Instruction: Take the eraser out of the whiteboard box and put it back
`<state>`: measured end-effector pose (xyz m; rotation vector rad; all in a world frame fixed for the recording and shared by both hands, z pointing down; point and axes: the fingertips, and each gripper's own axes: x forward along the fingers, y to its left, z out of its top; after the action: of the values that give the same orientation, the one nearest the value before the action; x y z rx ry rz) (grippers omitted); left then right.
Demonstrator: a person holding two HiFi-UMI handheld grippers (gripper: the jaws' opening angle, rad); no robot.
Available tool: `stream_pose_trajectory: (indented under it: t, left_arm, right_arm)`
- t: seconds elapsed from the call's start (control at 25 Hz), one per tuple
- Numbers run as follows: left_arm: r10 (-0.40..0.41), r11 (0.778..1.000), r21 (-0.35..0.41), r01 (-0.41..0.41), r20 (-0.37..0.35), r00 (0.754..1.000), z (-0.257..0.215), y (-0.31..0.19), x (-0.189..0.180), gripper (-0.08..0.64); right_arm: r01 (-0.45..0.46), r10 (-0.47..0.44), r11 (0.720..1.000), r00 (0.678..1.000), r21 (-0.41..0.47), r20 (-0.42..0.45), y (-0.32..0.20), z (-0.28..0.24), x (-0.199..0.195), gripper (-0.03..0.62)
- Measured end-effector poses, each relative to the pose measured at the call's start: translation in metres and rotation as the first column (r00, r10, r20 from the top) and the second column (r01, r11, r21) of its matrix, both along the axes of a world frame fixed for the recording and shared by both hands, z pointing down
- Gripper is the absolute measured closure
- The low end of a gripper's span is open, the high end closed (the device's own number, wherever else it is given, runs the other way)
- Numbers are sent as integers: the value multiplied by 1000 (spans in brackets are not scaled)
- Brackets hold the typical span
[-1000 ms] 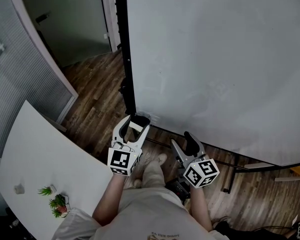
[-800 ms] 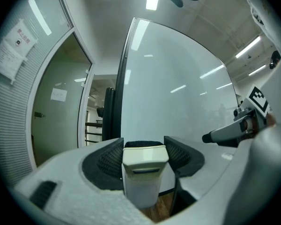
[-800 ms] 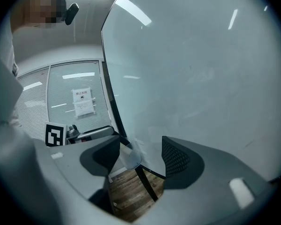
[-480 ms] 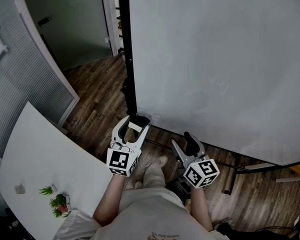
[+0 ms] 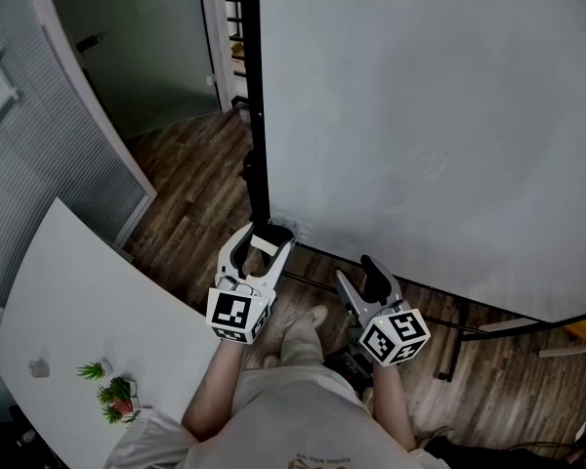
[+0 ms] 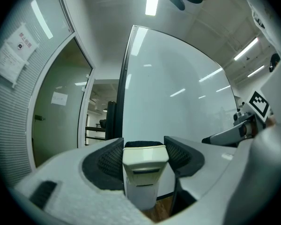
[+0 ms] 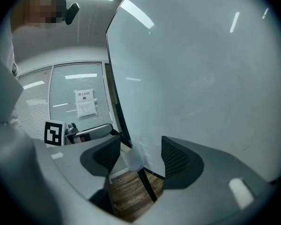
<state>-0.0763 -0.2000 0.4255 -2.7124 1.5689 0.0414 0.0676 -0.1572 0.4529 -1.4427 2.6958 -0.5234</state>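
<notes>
**Eraser clamped in the left fingers, clear of its box**

The eraser [image 6: 145, 168] stands on end between the fingers [image 6: 107, 161] of the left gripper [image 5: 266, 240]. They are closed on its 2 cream plastic side walls, and its dark felt [image 6: 143, 145] sits at the far end, toward the whiteboard [image 5: 420, 115]. The fingers [image 7: 175, 158] of the right gripper [image 5: 355, 274] stand well apart and hold nothing. Beyond their gap, untouched, shows a small whitish holder at the board's lower corner, most likely the whiteboard box [image 7: 132, 157].

The eraser looks light and easy for 1 gripper to carry. Its shell seems stiff and smooth, so it should bear a firm squeeze but could slide if the fingers loosen. The felt is probably soft and would give under pressure, which makes it a poor place to grip. The present hold, pads flat against the 2 plastic sides about midway along the body, looks like the right one. It also leaves the lower end free to enter the box.
</notes>
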Motion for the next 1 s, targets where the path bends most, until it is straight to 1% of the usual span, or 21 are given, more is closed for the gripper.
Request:
stream_pose_trajectory:
  t: [0.2,0.8,1.0]
  left_arm:
    - [0,1000,4,0,-22,1000,-4,2,-4,293]
    - [4,999,44,-2,-34,999,-27,17,-8,293]
    - [-1,999,45,2,-33,999,-28,20,-11,294]
  right_arm:
    - [5,-5,1000,1000,8,3,1,-2,-3,316]
    - [12,-12,999,1000,37,5,11,-13,-9,316]
    - [11,-11,998,1000,56,10,14,-19,-11,318]
